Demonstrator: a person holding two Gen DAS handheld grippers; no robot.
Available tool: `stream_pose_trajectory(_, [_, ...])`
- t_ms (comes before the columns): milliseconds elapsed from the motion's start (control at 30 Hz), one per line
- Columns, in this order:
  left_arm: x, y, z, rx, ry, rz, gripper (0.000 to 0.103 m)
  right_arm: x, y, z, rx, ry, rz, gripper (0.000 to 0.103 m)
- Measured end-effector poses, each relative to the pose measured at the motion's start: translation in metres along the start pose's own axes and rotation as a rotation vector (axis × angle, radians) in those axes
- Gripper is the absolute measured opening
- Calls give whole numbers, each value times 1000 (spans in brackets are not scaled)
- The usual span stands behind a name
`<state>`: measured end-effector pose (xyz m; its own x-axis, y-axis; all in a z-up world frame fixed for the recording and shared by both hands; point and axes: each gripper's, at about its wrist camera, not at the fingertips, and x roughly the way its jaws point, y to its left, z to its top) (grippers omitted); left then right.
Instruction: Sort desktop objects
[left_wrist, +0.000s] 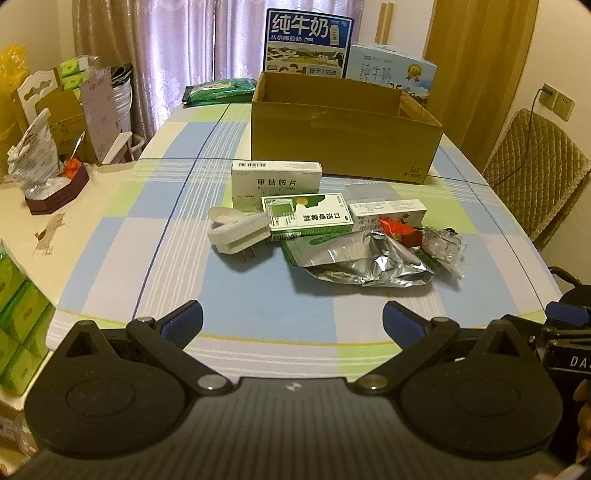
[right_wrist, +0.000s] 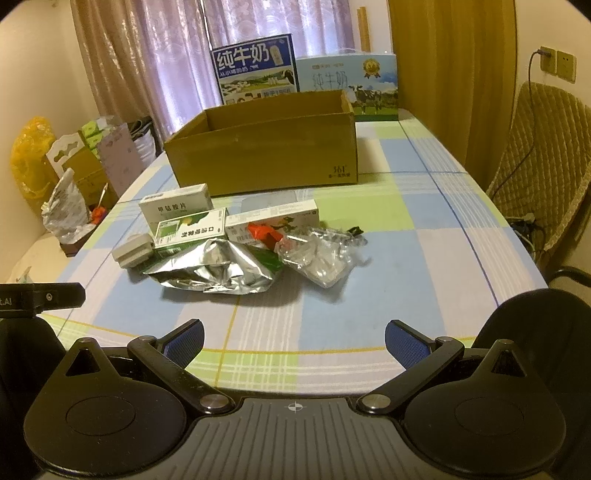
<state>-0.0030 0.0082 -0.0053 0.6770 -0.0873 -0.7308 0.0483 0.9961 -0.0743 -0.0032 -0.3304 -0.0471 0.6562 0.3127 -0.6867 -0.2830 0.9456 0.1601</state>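
Foil pouch (right_wrist: 218, 269) lies crumpled ahead of my right gripper (right_wrist: 294, 341), near the medicine boxes (right_wrist: 190, 229). Both grippers spread, empty; left gripper (left_wrist: 293, 323) too. Pouch prob. light, slippery, crushable — I'd pinch its flat edge.

- left gripper (left_wrist: 292, 319) hovers over the checked tablecloth (left_wrist: 147, 236), jaws spread wide, nothing between them
- white charger plug (left_wrist: 236, 236) lies beside a green-and-white box (left_wrist: 308, 218)
- crumpled foil pouch (left_wrist: 365, 260) in front
- open cardboard box (left_wrist: 343, 140) behind the pile
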Motion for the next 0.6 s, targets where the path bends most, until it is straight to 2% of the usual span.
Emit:
stream_pose_trajectory(400, [16, 20, 30, 89, 17, -59, 102, 16, -4, 20, -100, 0, 23, 101])
stream_pose_trajectory(600, [28, 32, 46, 214, 31, -129, 102, 40, -13, 43, -192, 40, 65, 101])
